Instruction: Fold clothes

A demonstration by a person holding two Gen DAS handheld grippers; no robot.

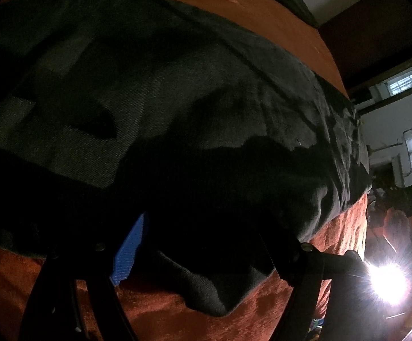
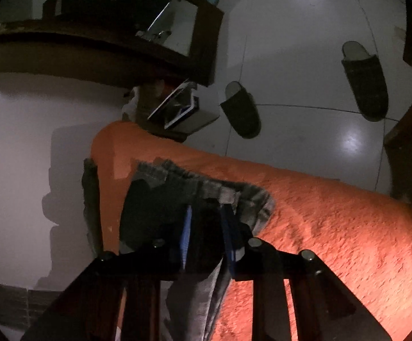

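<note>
On orange blanket (image 1: 262, 11), crumpled dark jeans (image 1: 177, 91)

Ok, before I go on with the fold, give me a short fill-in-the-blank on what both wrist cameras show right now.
1. The dark garment lies spread on a bed cover coloured ____.
2. The right tongs have a fold of grey ____ between their blue pads.
3. On the pale floor beyond the bed lie two dark ____.
4. In the left wrist view, the glare comes from a bright ____ at the lower right.

Missing words: orange; fabric; slippers; lamp
</note>
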